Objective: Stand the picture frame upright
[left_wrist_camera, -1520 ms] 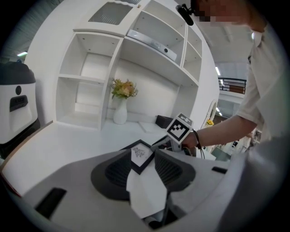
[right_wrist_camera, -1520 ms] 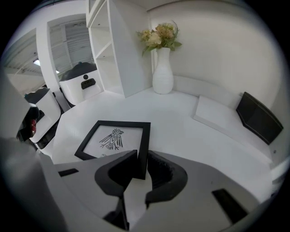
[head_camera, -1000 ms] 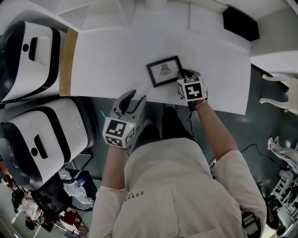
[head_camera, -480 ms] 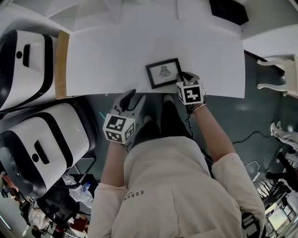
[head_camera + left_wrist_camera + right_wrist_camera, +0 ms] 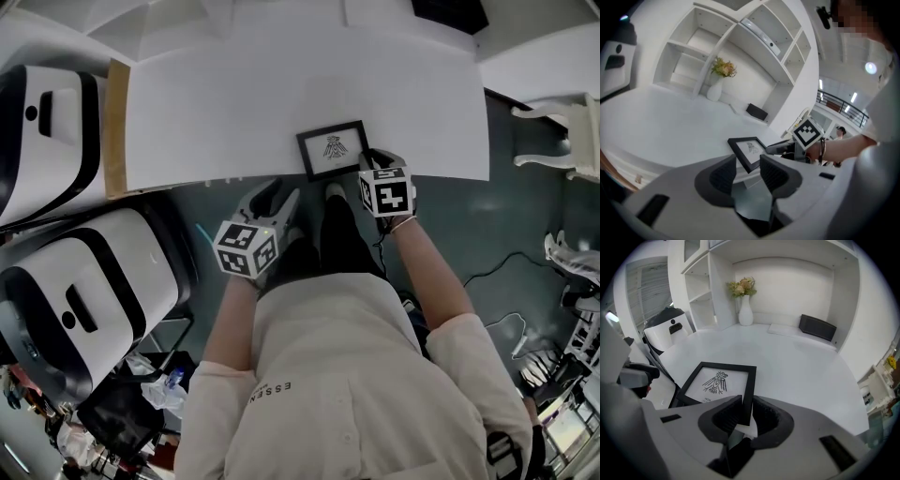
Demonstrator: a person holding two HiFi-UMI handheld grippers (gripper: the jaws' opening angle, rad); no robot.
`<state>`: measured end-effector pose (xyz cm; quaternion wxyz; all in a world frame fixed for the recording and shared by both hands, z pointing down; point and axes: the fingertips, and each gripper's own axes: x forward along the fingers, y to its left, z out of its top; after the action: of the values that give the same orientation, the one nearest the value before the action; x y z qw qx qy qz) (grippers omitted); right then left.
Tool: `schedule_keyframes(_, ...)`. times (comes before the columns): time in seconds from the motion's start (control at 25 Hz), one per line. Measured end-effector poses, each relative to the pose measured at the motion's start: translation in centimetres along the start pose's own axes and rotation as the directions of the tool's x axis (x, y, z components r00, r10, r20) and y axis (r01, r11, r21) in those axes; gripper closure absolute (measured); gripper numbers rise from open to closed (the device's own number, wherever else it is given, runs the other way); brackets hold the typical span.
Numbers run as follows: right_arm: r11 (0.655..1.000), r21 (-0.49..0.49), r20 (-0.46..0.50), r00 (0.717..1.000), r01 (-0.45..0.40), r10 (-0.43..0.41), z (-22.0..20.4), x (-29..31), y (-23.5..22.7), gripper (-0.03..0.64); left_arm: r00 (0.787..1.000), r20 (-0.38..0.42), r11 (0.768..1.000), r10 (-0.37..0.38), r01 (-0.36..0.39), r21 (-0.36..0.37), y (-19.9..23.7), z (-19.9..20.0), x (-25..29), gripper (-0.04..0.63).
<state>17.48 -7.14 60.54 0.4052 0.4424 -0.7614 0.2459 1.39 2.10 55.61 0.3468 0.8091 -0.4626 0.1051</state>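
The right gripper (image 5: 746, 412), clenched on the picture frame's (image 5: 333, 150) right rail, is dragging it to the table's (image 5: 234, 94) near edge, likely readying the tilt-up. The left gripper (image 5: 747, 171) is hanging released and empty below that edge.

Black picture frame (image 5: 333, 150) w/ black bird print (image 5: 716, 382), white table (image 5: 234, 103), white vase (image 5: 746, 312), prob. yellowish flowers (image 5: 743, 286)

White table (image 5: 234, 94), white shelving (image 5: 704, 296), dark floor (image 5: 525, 220).

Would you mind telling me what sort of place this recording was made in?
Probably a staged room in a lab or studio: white shelves, a vase of flowers on a white table, yet bulky white machines beside it.
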Motion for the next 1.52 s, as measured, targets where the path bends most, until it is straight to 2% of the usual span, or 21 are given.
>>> schedule_keyframes(0.08, 1.000, 0.000, -0.003, 1.000, 0.005, -0.005, -0.6, -0.4, -0.3, 0.534, 1.000, 0.000, 0.997, -0.021, 0.021, -0.081, -0.3, -0.9, 0.7, 0.439)
schedule_keyframes(0.16, 1.000, 0.001, -0.007, 1.000, 0.008, -0.008, -1.3, -0.8, -0.5, 0.534, 0.999, -0.007, 0.991, -0.033, 0.032, -0.130, -0.4, -1.7, 1.3, 0.439)
schedule_keyframes(0.36, 1.000, 0.012, -0.011, 1.000, 0.014, -0.014, -2.2, -1.3, -1.0, 0.534, 0.997, -0.043, 0.983, -0.061, 0.053, -0.173, -0.6, -3.4, 2.8, 0.440)
schedule_keyframes(0.48, 1.000, 0.012, -0.005, 1.000, 0.018, -0.017, -2.4, -1.5, -1.2, 0.534, 0.992, -0.054, 0.967, -0.112, 0.097, -0.238, -1.1, -4.0, 4.2, 0.440)
schedule_keyframes(0.64, 1.000, 0.010, -0.001, 1.000, 0.018, -0.018, -2.3, -1.6, -1.2, 0.534, 0.984, -0.038, 0.925, -0.176, 0.152, -0.347, -1.7, -4.0, 6.0, 0.440)
schedule_keyframes(0.84, 1.000, 0.011, 0.012, 1.000, 0.018, -0.018, -2.4, -1.6, -0.9, 0.534, 0.982, -0.016, 0.876, -0.189, 0.161, -0.455, -1.0, -4.0, 7.0, 0.454)
schedule_keyframes(0.92, 1.000, 0.010, 0.022, 1.000, 0.020, -0.020, -2.4, -1.7, -0.9, 0.535, 0.980, -0.004, 0.842, -0.201, 0.171, -0.513, -0.9, -4.2, 7.0, 0.454)
schedule_keyframes(1.04, 1.000, 0.000, 0.025, 1.000, 0.013, -0.013, -2.6, -1.8, -0.8, 0.534, 0.975, 0.018, 0.775, -0.222, 0.188, -0.604, -1.1, -4.4, 7.3, 0.454)
schedule_keyframes(1.08, 1.000, -0.004, 0.023, 1.000, 0.006, -0.006, -2.7, -1.8, -0.8, 0.535, 0.973, 0.026, 0.763, -0.228, 0.195, -0.616, -1.2, -4.4, 7.5, 0.454)
schedule_keyframes(1.28, 0.999, -0.041, 0.025, 0.999, -0.030, 0.031, -2.9, -1.9, -0.7, 0.535, 0.967, 0.017, 0.752, -0.254, 0.208, -0.625, -1.5, -4.2, 8.4, 0.454)
schedule_keyframes(1.44, 0.995, -0.076, 0.032, 0.998, -0.060, 0.062, -2.9, -2.0, -0.6, 0.535, 0.967, 0.044, 0.705, -0.250, 0.212, -0.677, -1.2, -4.4, 8.3, 0.454)
schedule_keyframes(1.52, 0.994, -0.087, 0.033, 0.997, -0.072, 0.075, -2.8, -1.9, -0.5, 0.535, 0.967, 0.052, 0.689, -0.248, 0.213, -0.693, -1.1, -4.5, 8.4, 0.454)
